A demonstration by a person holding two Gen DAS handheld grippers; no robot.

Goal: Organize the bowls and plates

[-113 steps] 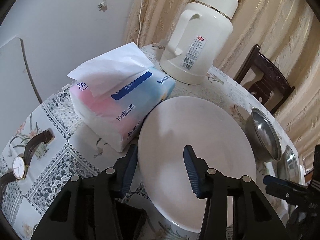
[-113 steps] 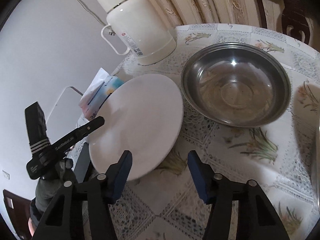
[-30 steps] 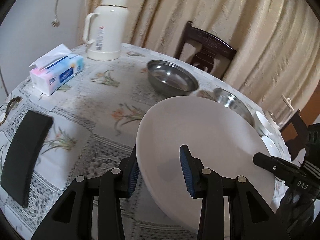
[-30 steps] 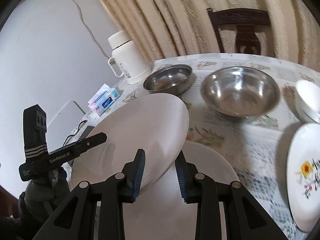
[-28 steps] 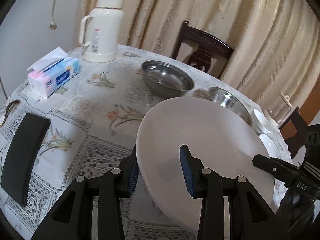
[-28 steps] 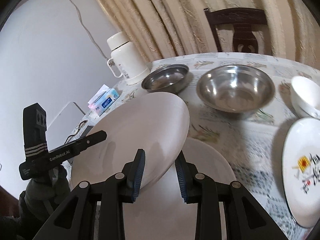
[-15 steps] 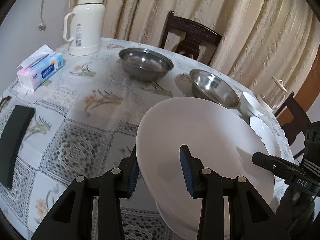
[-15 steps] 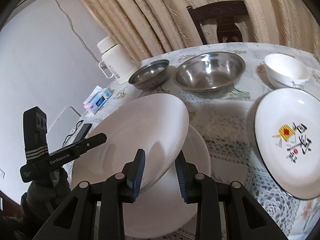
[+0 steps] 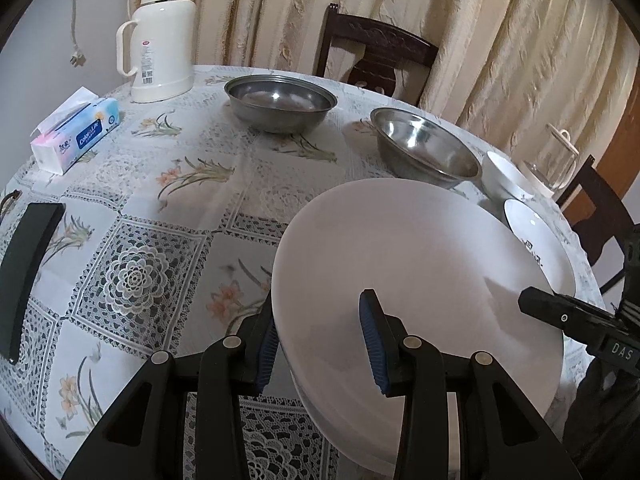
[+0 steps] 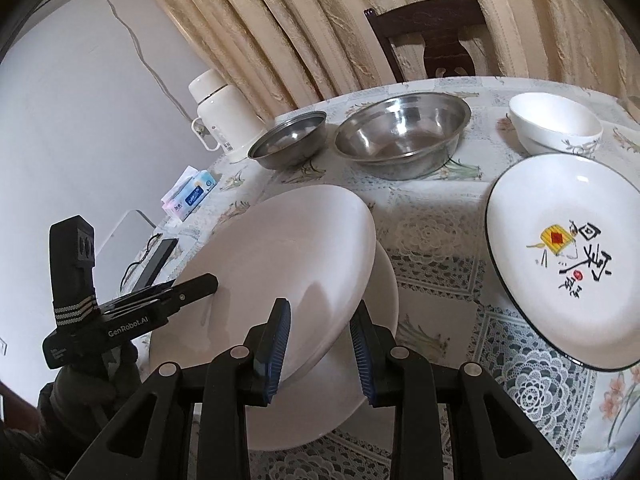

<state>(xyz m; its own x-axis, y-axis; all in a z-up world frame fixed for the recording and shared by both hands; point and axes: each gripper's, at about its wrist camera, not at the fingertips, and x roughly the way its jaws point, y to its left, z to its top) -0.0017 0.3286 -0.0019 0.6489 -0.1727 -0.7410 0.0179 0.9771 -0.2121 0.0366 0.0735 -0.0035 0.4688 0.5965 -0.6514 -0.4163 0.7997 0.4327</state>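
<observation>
A: Gripping opposite rims, left gripper (image 9: 320, 344) and right gripper (image 10: 318, 346) have jaws clamped on the white plate (image 10: 280, 264).

B: Now it's tilted over a second plate (image 10: 384, 288) near the surface's front edge, away from the thermos (image 9: 160, 40).

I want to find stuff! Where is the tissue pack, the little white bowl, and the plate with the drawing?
tissue pack (image 9: 76, 134): left wrist view, its printed side.
little white bowl (image 10: 556, 122): right wrist view, inside near the rim.
plate with the drawing (image 10: 532, 200): right wrist view, bare white part.
</observation>
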